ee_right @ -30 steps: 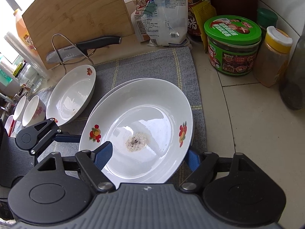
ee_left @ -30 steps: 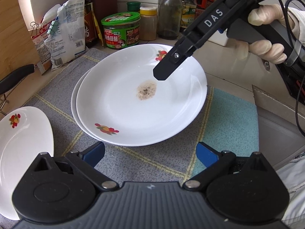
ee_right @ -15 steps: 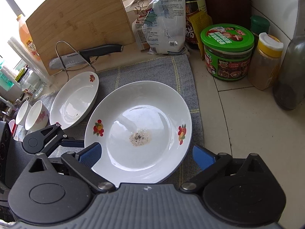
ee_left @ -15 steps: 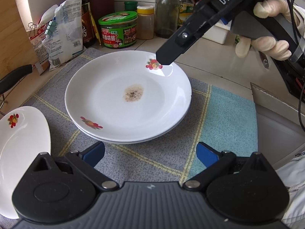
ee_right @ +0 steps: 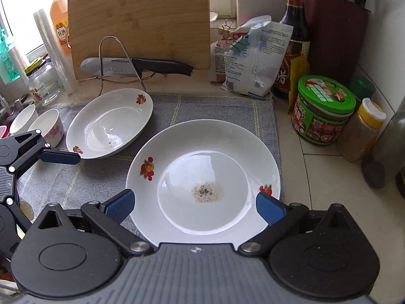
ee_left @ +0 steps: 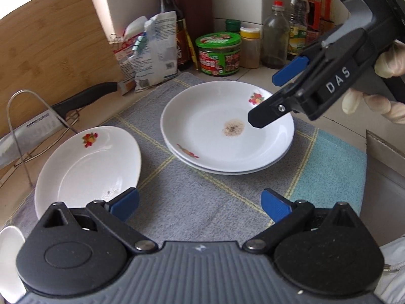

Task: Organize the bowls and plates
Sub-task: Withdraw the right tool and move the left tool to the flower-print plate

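A grey checked mat [ee_left: 202, 202] is lying over the tiled desk [ee_right: 316, 177], with a bamboo cutting board [ee_right: 141, 22] leaning behind it. On the mat, two stacked plates [ee_left: 227, 126] are sitting near a single plate [ee_left: 86, 167]. The left gripper [ee_left: 200, 205] and right gripper [ee_right: 195, 205] are both hovering, fingers apart and empty. Only the right wrist view is showing two small bowls [ee_right: 48, 126] beyond the mat's left edge.
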